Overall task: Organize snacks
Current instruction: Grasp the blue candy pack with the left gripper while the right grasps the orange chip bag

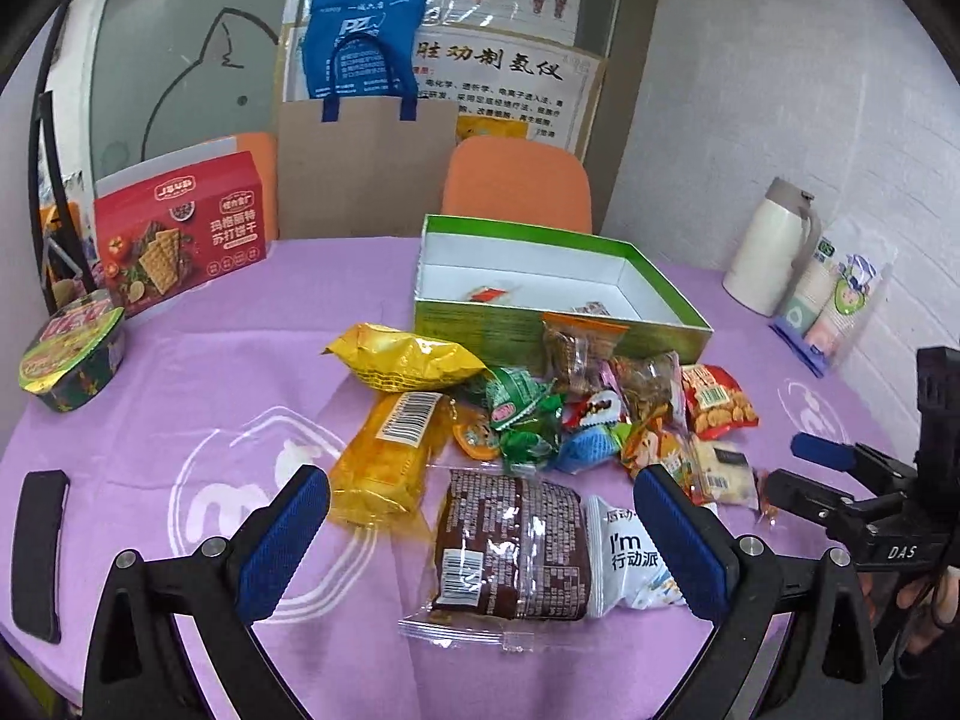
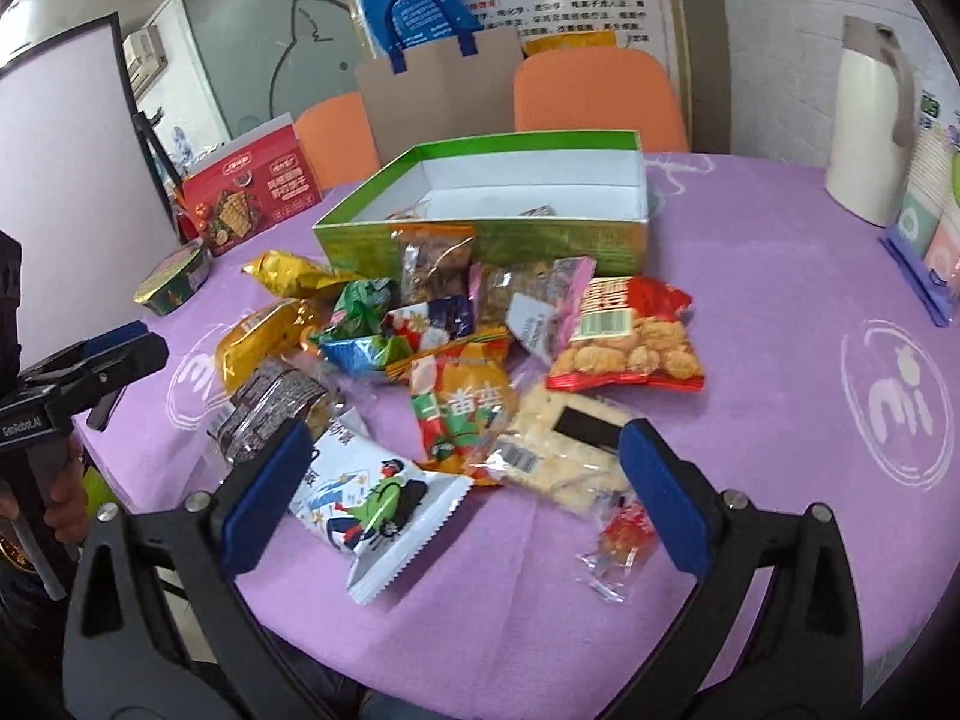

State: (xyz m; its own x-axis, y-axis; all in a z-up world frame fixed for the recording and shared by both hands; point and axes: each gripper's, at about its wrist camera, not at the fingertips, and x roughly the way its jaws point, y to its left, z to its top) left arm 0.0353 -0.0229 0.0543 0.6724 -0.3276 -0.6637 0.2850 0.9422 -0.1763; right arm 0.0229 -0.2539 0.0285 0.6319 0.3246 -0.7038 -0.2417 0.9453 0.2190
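A green box (image 1: 558, 324) with a white inside sits open on the purple tabletop (image 1: 198, 372), and the loose snacks are heaped just in front of its near wall. A few small packets already lie inside the box. In the heap, a yellow bag (image 1: 408, 357) lies at the box's left front corner, a red cracker bag (image 2: 627, 333) at its right front, and a brown wrapped cake (image 1: 513, 546) and a white pouch with a cartoon figure (image 2: 372, 504) lie nearest the person. The left gripper (image 1: 480, 540) hovers spread wide over the brown cake, holding nothing. The right gripper (image 2: 465, 498) is likewise spread wide and empty, above the white pouch and a pale biscuit packet (image 2: 564, 450). Left of the box stand a red biscuit carton (image 1: 180, 234) and a noodle bowl (image 1: 75, 354); to its right stand a cream thermos (image 2: 870, 126) and sleeved paper cups (image 1: 831, 294). Behind the box are two orange chairs (image 2: 597, 93).
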